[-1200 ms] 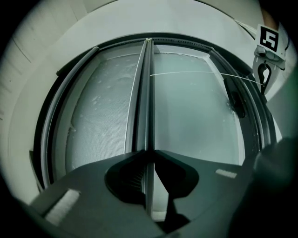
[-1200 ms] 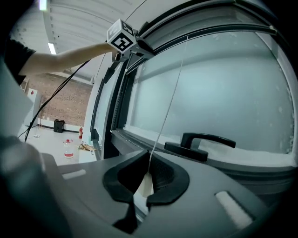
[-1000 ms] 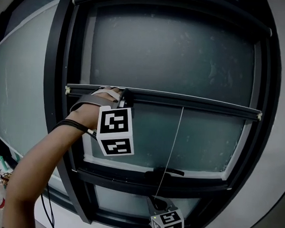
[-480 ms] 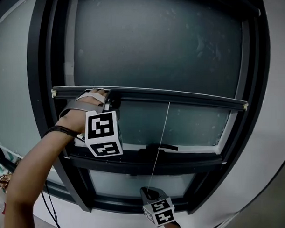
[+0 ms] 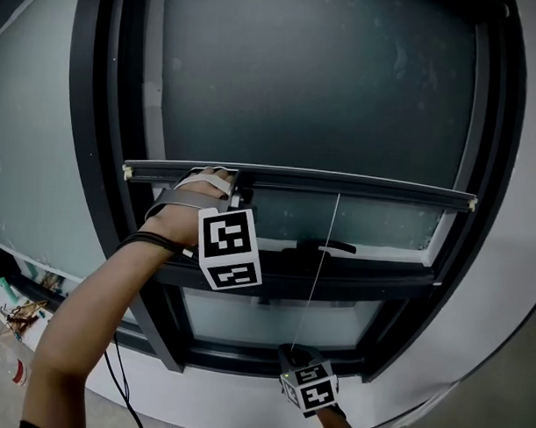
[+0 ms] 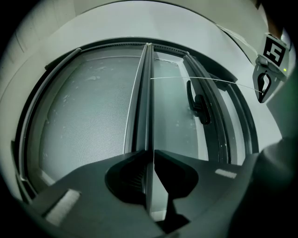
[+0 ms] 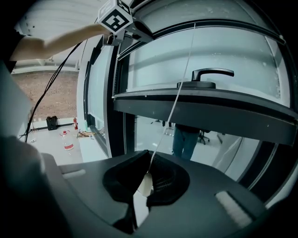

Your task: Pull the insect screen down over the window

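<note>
The insect screen's mesh hangs over the upper window, and its dark bottom bar lies level a little above the window handle. My left gripper is shut on the bar's left part. In the left gripper view the bar runs straight out from between the jaws of the left gripper. A thin white pull cord drops from the bar to my right gripper, low in front of the sill. The right gripper is shut on the cord's white end tab.
The dark window frame surrounds the panes, with a lower pane under the handle rail. Through the glass stand a person's legs and an office chair. On the floor at left are a bottle, cables and small clutter.
The screen's bottom bar has come down toward the window handle, with more mesh showing above it. Both grippers have gone down with it, the right one staying below on the cord.
</note>
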{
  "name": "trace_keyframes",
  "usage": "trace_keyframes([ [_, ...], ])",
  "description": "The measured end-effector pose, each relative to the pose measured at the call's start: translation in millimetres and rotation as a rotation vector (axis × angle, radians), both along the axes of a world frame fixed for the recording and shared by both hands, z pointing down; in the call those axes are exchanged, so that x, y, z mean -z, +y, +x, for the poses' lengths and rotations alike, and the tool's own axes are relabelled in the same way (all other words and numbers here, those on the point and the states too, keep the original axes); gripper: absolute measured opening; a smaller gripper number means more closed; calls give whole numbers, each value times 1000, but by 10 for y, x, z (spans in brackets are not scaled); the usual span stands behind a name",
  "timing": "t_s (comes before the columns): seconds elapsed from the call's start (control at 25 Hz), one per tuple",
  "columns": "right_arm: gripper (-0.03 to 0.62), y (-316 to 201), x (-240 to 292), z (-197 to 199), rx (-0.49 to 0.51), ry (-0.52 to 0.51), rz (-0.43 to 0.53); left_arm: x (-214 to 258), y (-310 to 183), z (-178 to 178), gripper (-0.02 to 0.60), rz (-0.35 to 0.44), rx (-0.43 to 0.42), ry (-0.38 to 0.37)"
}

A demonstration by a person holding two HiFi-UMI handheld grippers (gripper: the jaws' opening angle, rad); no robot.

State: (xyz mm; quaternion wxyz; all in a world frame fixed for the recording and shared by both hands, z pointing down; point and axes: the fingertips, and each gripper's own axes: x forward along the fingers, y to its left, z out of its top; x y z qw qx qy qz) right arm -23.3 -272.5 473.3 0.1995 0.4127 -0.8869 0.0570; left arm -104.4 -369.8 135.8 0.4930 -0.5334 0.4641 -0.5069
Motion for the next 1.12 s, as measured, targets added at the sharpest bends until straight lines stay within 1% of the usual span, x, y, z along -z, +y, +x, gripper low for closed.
trace_keyframes([
  [0.16, 6, 104, -126, -101, 14, 25, -34, -138, 13, -39, 54, -45, 14, -8],
  [0.28, 5, 244, -455, -84, 19, 56, -104, -473, 36, -45, 51, -86, 17, -17],
  [0.4, 5, 337, -668, -25, 6, 52, -147, -725, 43, -61, 63, -87, 16, -5],
  [0.64, 6, 265, -793, 41, -7, 88, -155, -791, -2, -76, 60, -62, 51, -16],
  [0.76, 6, 276, -976, -14, 6, 120, -186, -955, -21, -98, 52, -91, 56, -13],
  [0.88, 6, 352, -1225, -48, 12, 139, -227, -1243, -27, -92, 54, -125, 45, -5],
  [1.0, 6, 330, -1363, -72, 7, 143, -236, -1378, -52, -113, 58, -125, 28, 27],
  [1.12, 6, 277, -1463, -91, -8, 150, -233, -1457, -76, -135, 61, -118, 21, 30],
])
